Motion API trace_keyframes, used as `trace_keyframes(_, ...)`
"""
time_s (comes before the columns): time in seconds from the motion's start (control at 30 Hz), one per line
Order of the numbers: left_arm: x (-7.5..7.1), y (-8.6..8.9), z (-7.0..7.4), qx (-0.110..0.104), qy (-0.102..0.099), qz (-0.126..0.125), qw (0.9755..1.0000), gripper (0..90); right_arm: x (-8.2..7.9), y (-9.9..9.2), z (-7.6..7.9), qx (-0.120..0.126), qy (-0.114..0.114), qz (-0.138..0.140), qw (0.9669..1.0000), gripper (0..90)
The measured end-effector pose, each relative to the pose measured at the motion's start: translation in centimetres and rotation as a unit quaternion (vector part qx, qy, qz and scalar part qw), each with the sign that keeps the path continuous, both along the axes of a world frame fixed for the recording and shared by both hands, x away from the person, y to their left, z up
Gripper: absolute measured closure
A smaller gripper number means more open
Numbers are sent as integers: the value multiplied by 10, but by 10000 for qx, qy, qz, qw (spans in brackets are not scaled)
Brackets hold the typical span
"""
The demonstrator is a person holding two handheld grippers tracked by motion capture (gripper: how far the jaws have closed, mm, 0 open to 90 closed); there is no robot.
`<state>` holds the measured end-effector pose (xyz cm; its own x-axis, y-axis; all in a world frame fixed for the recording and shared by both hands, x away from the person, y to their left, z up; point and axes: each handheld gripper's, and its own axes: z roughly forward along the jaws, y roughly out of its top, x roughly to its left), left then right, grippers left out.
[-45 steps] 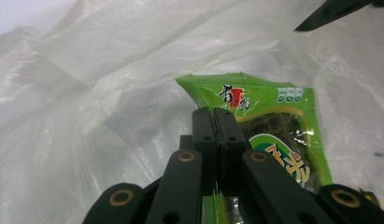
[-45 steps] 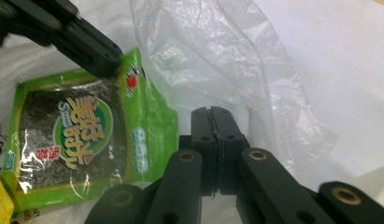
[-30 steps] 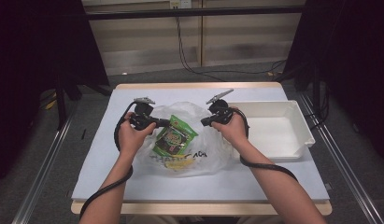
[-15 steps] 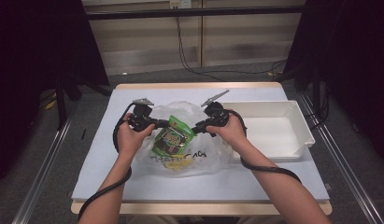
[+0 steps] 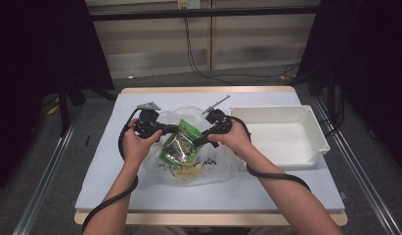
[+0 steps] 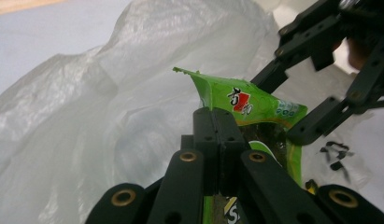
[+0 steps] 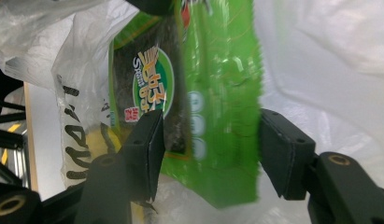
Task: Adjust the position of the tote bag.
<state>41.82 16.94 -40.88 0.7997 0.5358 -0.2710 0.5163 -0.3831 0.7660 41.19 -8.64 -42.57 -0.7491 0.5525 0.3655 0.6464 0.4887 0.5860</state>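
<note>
A green snack packet (image 5: 179, 147) lies half inside a clear plastic bag (image 5: 211, 166) at the middle of the table. My left gripper (image 5: 175, 129) comes in from the left and is shut on the packet's upper edge (image 6: 245, 100), its jaws pressed together (image 6: 217, 114). My right gripper (image 5: 197, 142) reaches in from the right. Its jaws have just been opening and now stand apart (image 7: 208, 140), one on each side of the packet (image 7: 217, 70) without pressing on it. In the left gripper view the right gripper (image 6: 288, 107) sits just behind the packet.
A white tray (image 5: 277, 110) stands at the right of the white table top (image 5: 105, 171). Something yellow (image 5: 189, 172) lies inside the bag under the packet. The bag's thin film (image 6: 87, 93) bulges up around both grippers.
My right gripper has shifted left towards the packet and its jaws have opened around it. The left gripper has stayed where it was, shut.
</note>
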Motion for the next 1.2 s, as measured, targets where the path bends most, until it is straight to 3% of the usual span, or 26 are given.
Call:
trace_keyframes(0.13, -2, -2, 2, 129, -103, -11, 9999, 895, 0, 4, -1, -19, 29, 69, 10000, 556)
trace_keyframes(0.27, -5, -2, 2, 96, -179, 4, 9998, 887, -3, 5, 1, 59, 111, 190, 9997, 729)
trace_keyframes(0.37, -7, -1, 3, 212, -219, 71, 9995, 807, -4, 4, 5, 10, 154, 217, 9996, 763)
trace_keyframes(0.43, -7, 1, 3, 260, -204, 197, 9993, 648, -4, 2, 8, -19, 132, 240, 9996, 772)
trace_keyframes(0.5, -9, 5, 3, 377, -295, 250, 9985, 580, -5, 0, 11, -53, 94, 226, 9997, 773)
trace_keyframes(0.57, -11, 8, 1, 363, -253, 307, 9985, 518, -6, -1, 14, -113, 24, 253, 9996, 773)
trace_keyframes(0.83, -19, 13, -10, 393, -78, 338, 9986, 391, -11, -3, 20, -160, -173, 277, 9993, 772)
trace_keyframes(1.03, -21, 12, -14, 460, -104, 317, 9984, 294, -14, 3, 31, -418, -444, 410, 9973, 768)
trace_keyframes(1.1, -19, 12, -14, 442, 159, 384, 9982, 272, -14, 4, 35, -434, -582, 460, 9963, 765)
trace_keyframes(1.2, -19, 12, -14, 516, 190, 424, 9976, 237, -14, 3, 40, -441, -646, 422, 9960, 764)
